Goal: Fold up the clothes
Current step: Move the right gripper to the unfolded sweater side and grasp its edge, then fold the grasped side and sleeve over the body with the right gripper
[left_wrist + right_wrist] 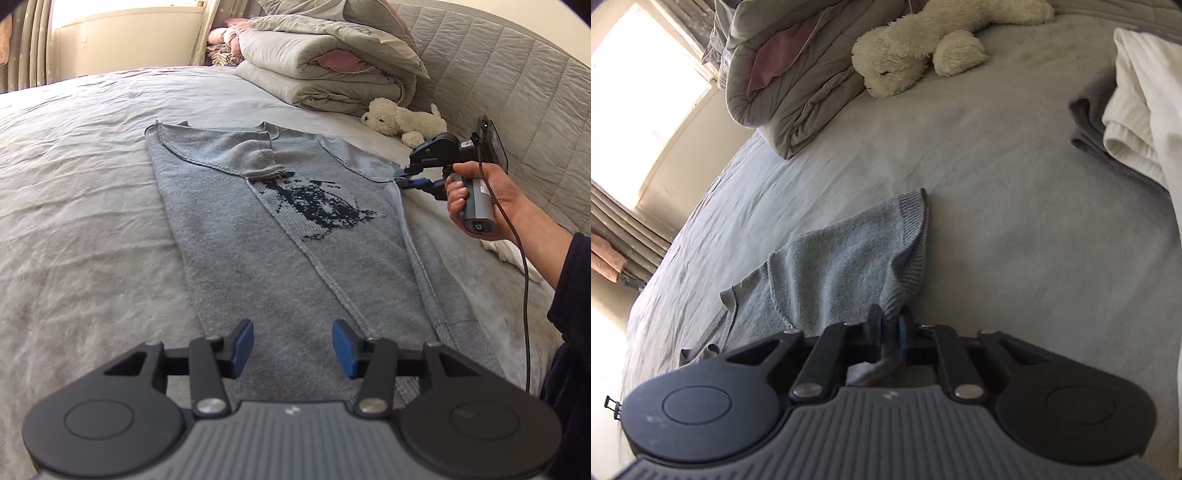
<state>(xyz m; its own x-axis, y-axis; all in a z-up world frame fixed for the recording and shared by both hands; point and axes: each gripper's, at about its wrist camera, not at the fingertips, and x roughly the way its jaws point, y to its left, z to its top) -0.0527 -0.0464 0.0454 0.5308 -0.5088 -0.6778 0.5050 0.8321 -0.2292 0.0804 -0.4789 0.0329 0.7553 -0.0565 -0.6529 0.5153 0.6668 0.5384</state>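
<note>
Sweater: a grey-blue knit sweater (295,240) lies flat on the bed (81,177), neck end away from the left wrist camera and hem end nearest it, inside-out by the look of the raised seams, so the dark knitted motif (317,206) shows in reverse
Folded sleeve: one sleeve (255,157) is laid across the chest with its cuff close to the motif, which narrows that side ready for a lengthwise fold
Right gripper: the right gripper (400,181) sits at the sweater's far side edge, at the armpit seam; its jaws are nearly together and pinch a fold of the knit (890,321), seen bunched between the pads in the right wrist view
Why that hold: a thin pinch at the edge would let this side be lifted and carried over the body without dragging the rest, in my judgement
Left gripper: the left gripper (293,349) hovers over the hem end, its jaws about half apart with nothing between them; probably placed to pin or take the hem while the other side is turned in
Hand: a person's hand (480,199) grips the right tool's handle, cable trailing down
Surroundings: a folded duvet (314,62) and a cream plush toy (402,120) lie near the headboard, well apart from the sweater, and a small pile of grey and white laundry (1126,103) waits beside the working area
</note>
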